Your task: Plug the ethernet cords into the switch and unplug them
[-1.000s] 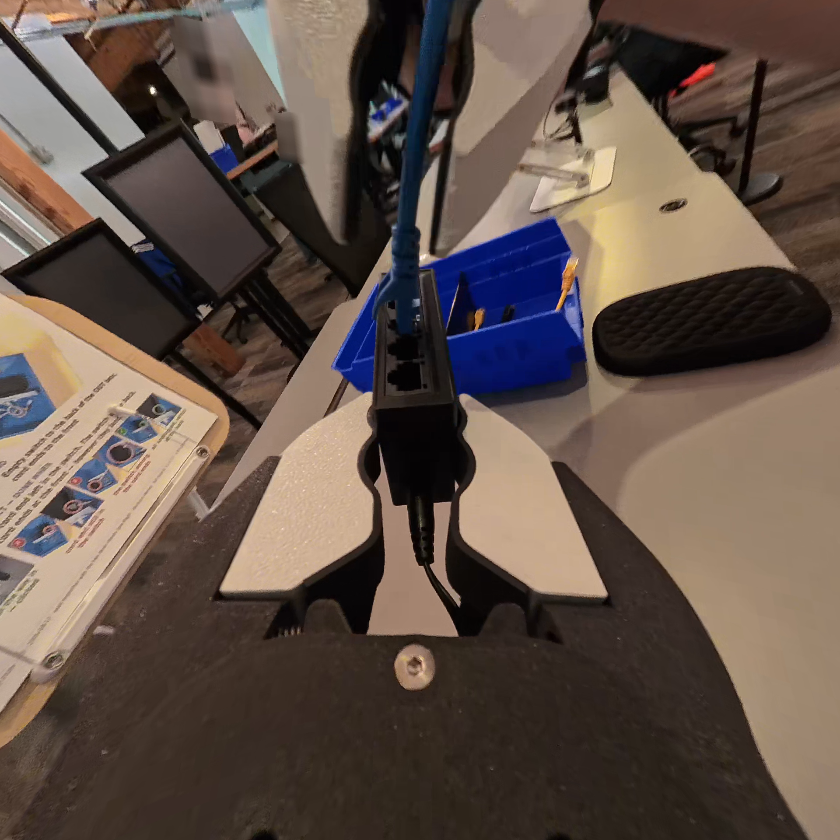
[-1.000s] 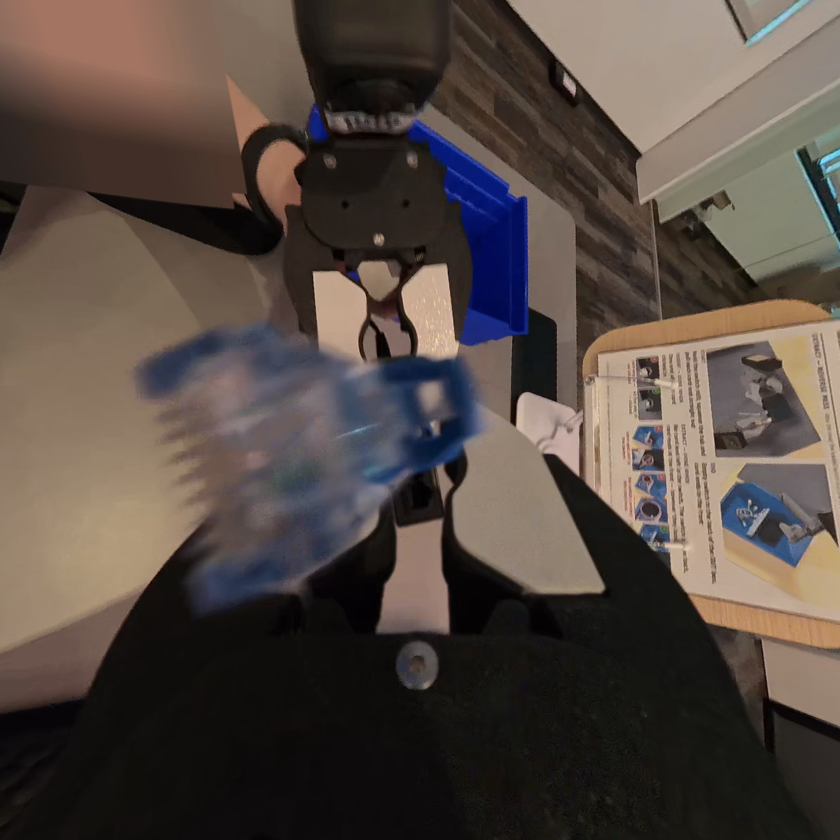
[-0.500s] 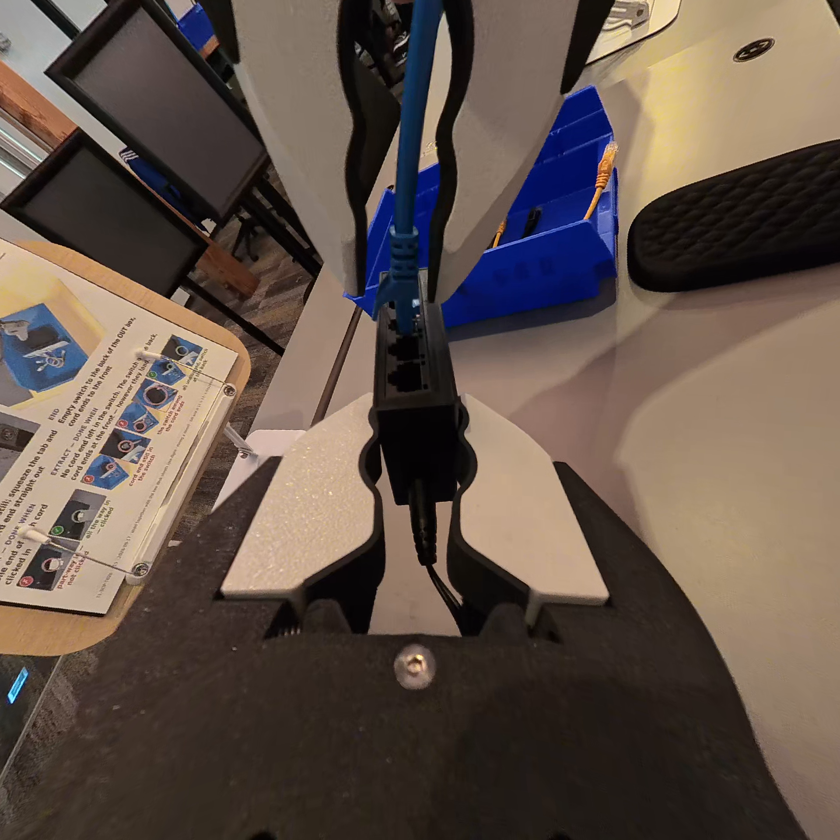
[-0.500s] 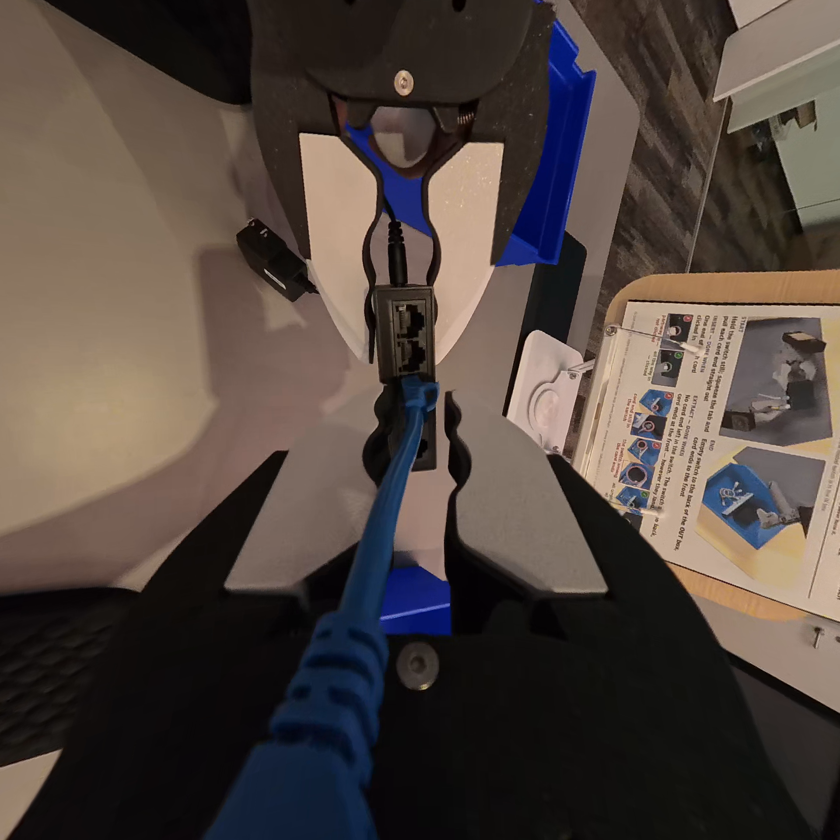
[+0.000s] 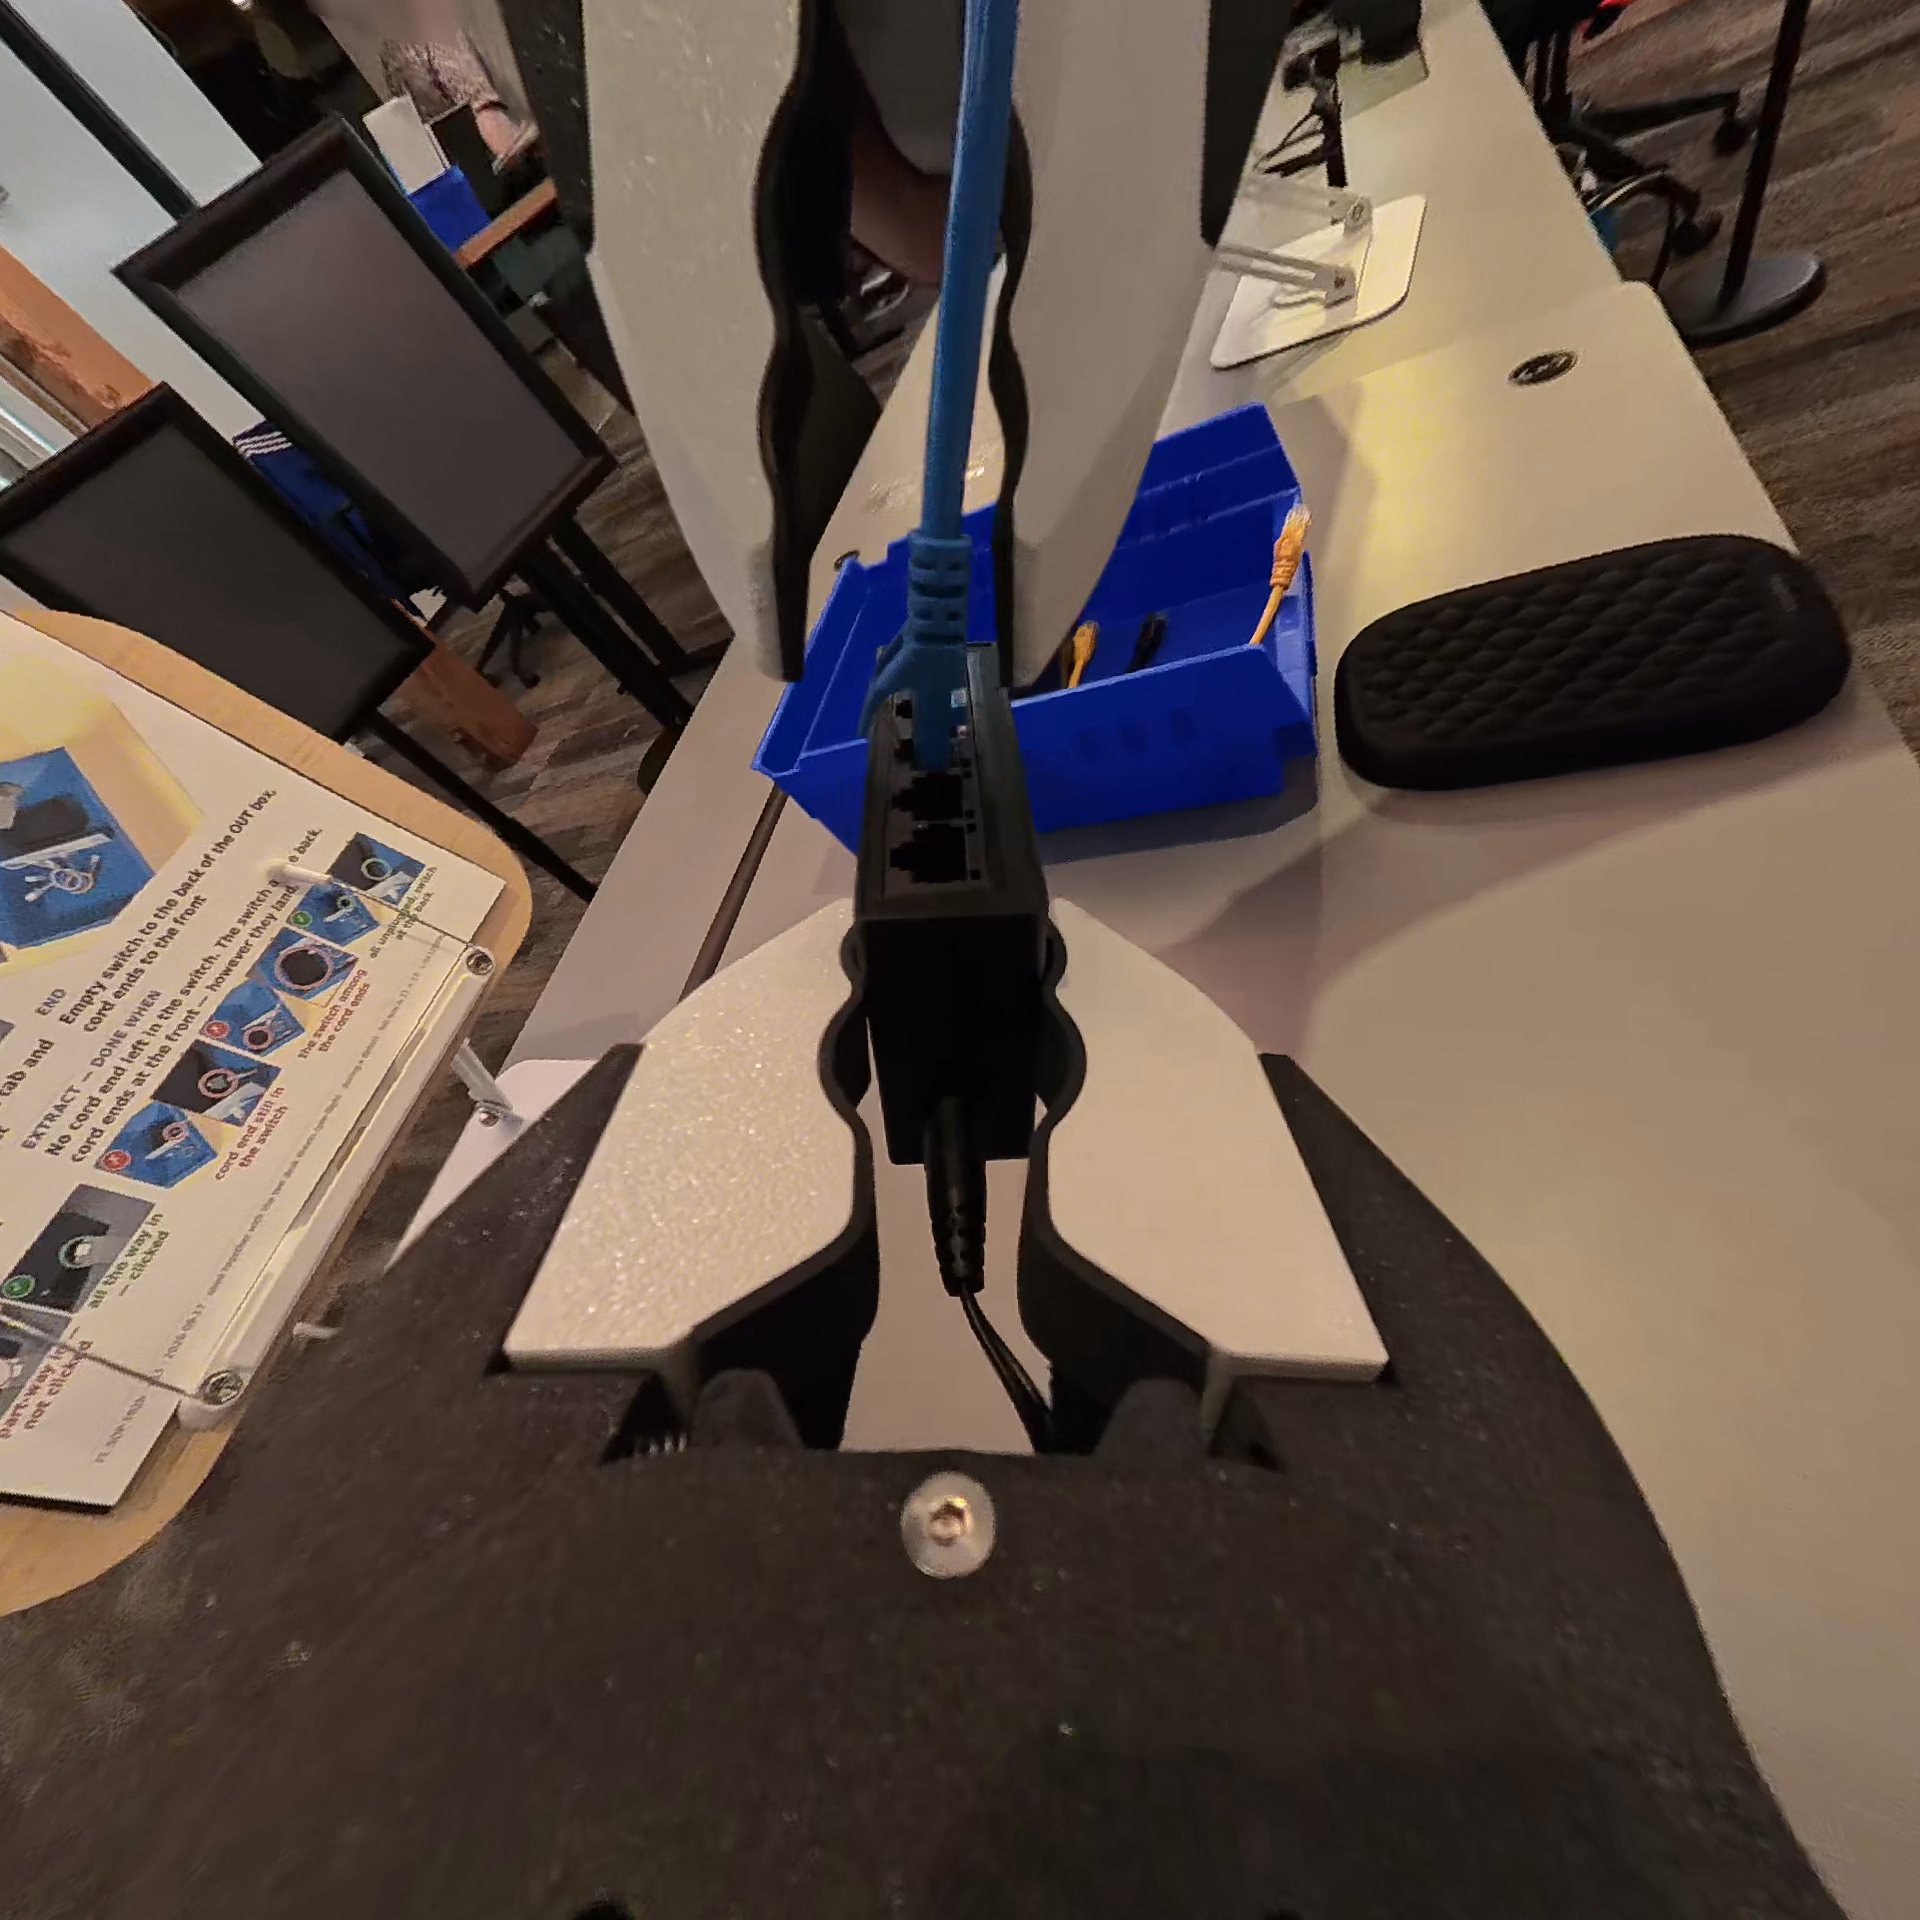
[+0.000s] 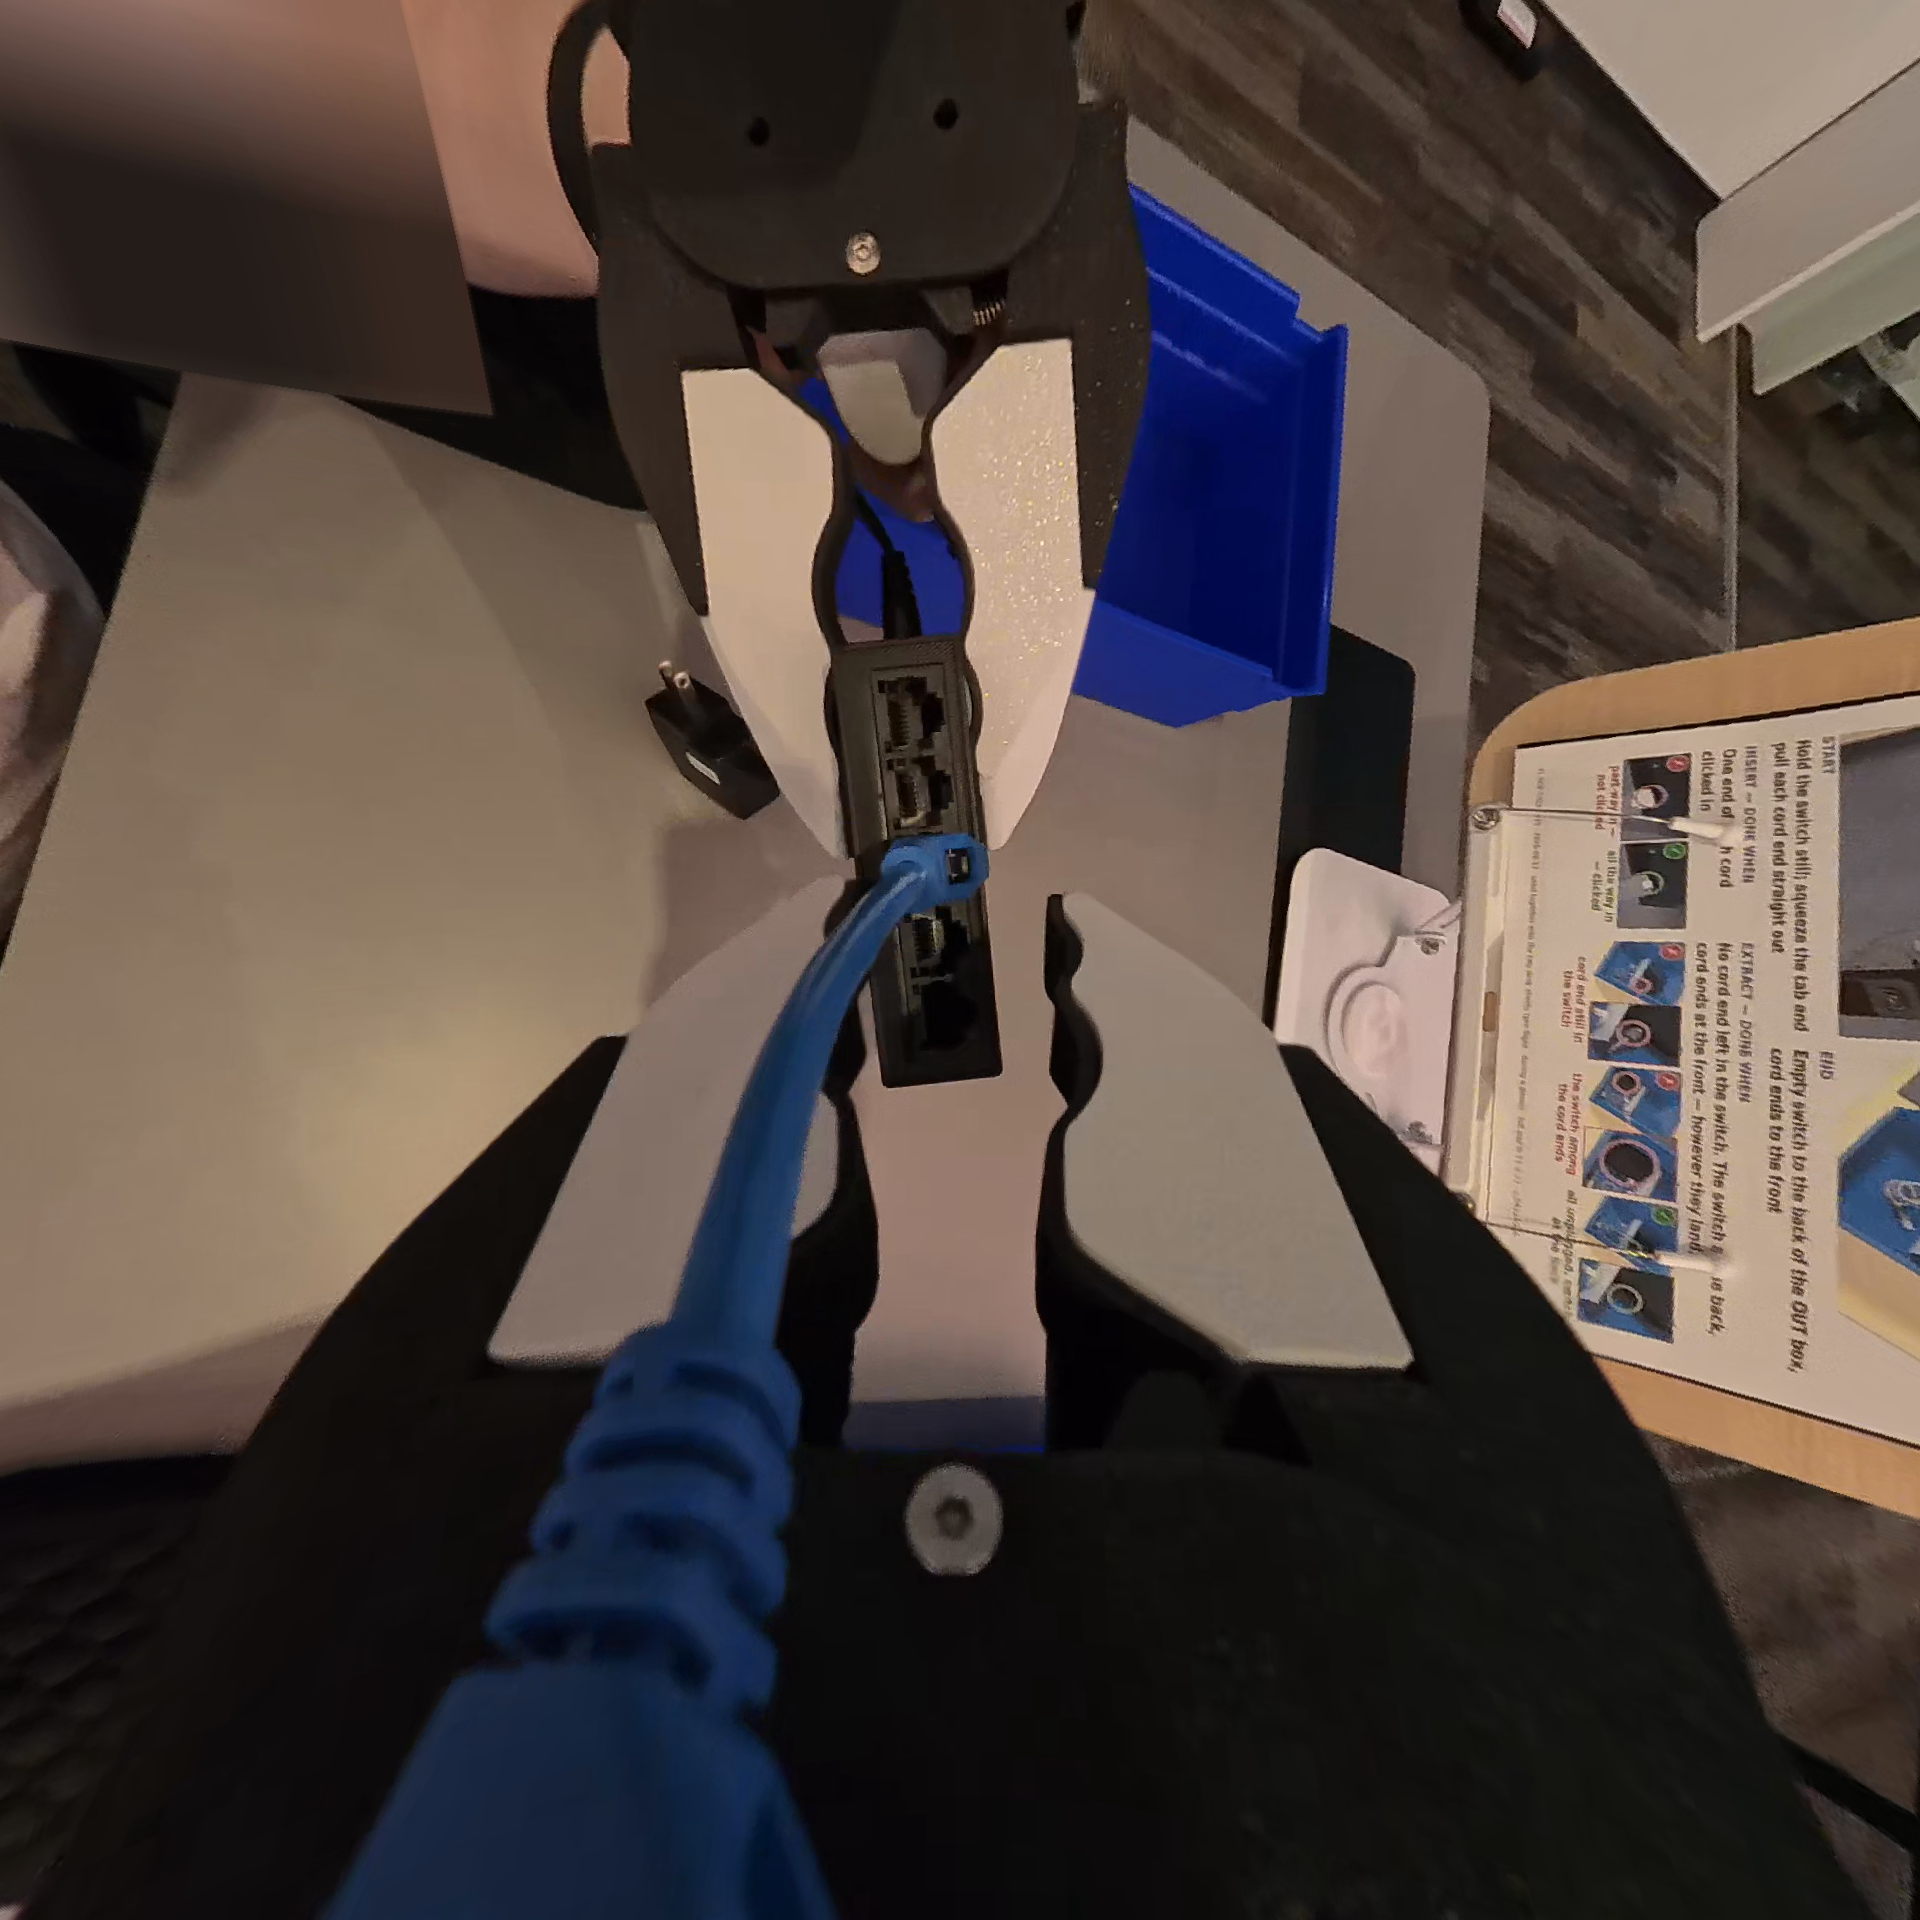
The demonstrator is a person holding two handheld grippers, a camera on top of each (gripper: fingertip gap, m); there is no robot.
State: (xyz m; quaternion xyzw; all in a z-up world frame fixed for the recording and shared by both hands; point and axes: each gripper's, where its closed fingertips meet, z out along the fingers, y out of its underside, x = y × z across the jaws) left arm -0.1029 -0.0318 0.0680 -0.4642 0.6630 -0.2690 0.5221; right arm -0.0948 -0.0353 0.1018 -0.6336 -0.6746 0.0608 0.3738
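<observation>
Above the grey desk [image 5: 1558, 1039], the left gripper [image 5: 951, 997] keeps its pads pressed on the black switch [image 5: 951, 935]. The right gripper [image 6: 951, 997] (pinching the blue cord [image 6: 769, 1122] half a second ago) now stands spread, the cord loose between its fingers and plugged into the switch's middle port.

Long grey desks [image 5: 1558, 935] stand on dark wood-plank flooring [image 6: 1507, 208]; 2 black-framed screens [image 5: 364, 343] lean on stands under warm light.
</observation>
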